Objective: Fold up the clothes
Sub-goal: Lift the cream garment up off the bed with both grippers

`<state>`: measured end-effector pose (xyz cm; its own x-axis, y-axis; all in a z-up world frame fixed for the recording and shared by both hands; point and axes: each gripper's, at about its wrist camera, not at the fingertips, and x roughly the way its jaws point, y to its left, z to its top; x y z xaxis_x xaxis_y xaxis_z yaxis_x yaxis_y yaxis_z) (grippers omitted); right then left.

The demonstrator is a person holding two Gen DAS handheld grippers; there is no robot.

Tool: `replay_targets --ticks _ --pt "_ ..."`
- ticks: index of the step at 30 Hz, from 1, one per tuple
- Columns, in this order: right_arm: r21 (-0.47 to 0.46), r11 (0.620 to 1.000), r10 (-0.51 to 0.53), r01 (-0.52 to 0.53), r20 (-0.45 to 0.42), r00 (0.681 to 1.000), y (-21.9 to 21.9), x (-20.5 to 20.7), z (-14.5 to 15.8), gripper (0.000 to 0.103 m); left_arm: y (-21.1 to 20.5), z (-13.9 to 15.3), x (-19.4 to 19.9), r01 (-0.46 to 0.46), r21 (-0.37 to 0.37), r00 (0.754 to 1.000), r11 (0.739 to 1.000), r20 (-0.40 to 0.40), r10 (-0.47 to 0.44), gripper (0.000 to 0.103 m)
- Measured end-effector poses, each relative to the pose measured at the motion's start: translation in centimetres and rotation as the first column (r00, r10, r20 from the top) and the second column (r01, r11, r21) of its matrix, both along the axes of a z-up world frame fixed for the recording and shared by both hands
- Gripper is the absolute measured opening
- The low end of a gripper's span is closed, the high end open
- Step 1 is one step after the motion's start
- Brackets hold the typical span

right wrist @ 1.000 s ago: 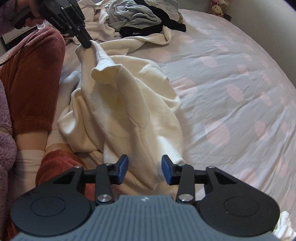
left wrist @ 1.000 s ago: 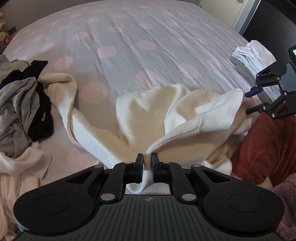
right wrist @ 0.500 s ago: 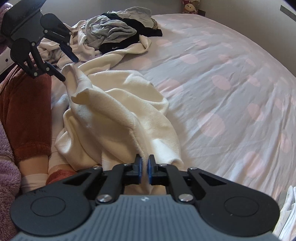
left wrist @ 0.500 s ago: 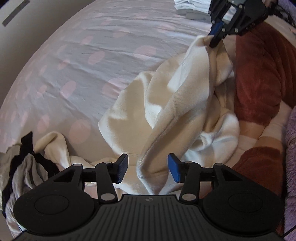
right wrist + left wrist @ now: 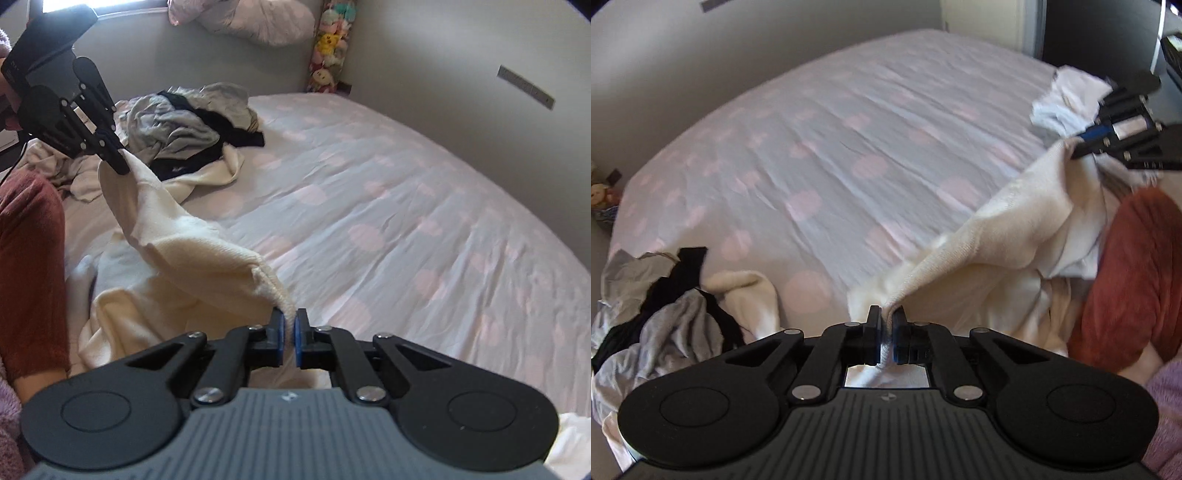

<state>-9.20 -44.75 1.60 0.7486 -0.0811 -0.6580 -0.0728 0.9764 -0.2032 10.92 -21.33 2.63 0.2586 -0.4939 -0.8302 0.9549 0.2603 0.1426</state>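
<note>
A cream knit sweater (image 5: 997, 229) hangs stretched between my two grippers above the bed. In the left wrist view my left gripper (image 5: 885, 325) is shut on one end of its edge, with fabric pinched between the pads. My right gripper (image 5: 1078, 146) clamps the other end at the upper right. The right wrist view shows the same sweater (image 5: 207, 254) from the other side: my right gripper (image 5: 289, 332) is shut on a ribbed corner, and my left gripper (image 5: 118, 162) holds the far corner up. The rest of the sweater sags onto the bed.
The bed sheet (image 5: 849, 147) is pale with pink dots. A heap of grey, black and white clothes (image 5: 195, 125) lies at one side. Folded white items (image 5: 1067, 99) sit near the far corner. A person's rust-red leg (image 5: 1126, 277) is beside the sweater.
The left gripper opened, then shut again on the sweater's edge. The right gripper closed on the fabric. Both have risen and lifted the sweater's edge off the bed.
</note>
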Motion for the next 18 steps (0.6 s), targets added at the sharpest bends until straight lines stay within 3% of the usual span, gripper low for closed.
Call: replay_targets --ticks 4,7,10,15,18 --pt "-0.083 0.994 -0.056 0.070 0.162 0.985 -0.3 -0.1 5.8 0.006 0.6 7.6 0.6 -0.090 -0.163 0.992 0.982 0.075 0.104 0.003" --pt "-0.134 0.983 -0.082 0.128 0.300 0.950 -0.3 -0.6 11.0 0.006 0.9 13.1 -0.3 -0.102 -0.284 0.979 0.953 0.142 0.147 0.003" --pt "-0.172 0.968 -0.096 0.185 0.428 0.899 0.1 -1.6 15.8 0.006 1.4 18.7 -2.3 -0.086 -0.425 0.958 0.901 0.212 0.192 0.003" --pt "-0.201 0.938 -0.095 0.281 0.632 0.769 1.7 -4.9 22.0 0.006 3.5 24.8 -6.2 -0.015 -0.580 0.927 0.814 0.297 0.229 0.003" --pt "-0.226 0.931 -0.067 0.287 0.668 0.741 2.8 -6.5 24.0 0.006 4.7 26.6 -8.1 0.008 -0.631 0.908 0.776 0.329 0.258 0.003"
